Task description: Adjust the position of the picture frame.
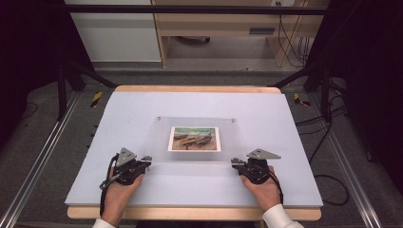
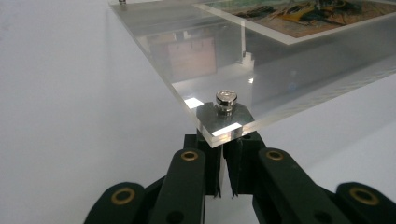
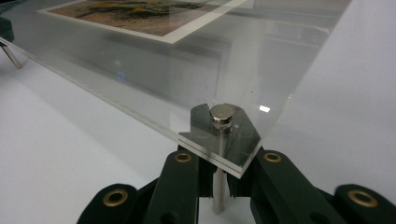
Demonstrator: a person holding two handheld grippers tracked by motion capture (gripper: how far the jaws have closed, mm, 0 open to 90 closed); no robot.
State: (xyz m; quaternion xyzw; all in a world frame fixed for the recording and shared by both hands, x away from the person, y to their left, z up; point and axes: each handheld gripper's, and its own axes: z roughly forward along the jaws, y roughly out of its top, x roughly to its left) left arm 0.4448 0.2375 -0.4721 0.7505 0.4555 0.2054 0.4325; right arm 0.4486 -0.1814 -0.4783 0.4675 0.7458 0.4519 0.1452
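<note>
With both hands parked at the near edge, I've got my left gripper (image 1: 146,159) clamped together on the metal standoff leg under the near-left corner of the clear acrylic frame (image 1: 157,142), and my right gripper (image 1: 235,163) pinched the same way on the leg (image 3: 218,186) under the near-right corner. The frame sits mid-tabletop (image 1: 95,156) on the pale blue sheet, photo of boats (image 1: 194,138) sandwiched inside. Silver cap (image 2: 226,99) pokes up right above my left jaws.
</note>
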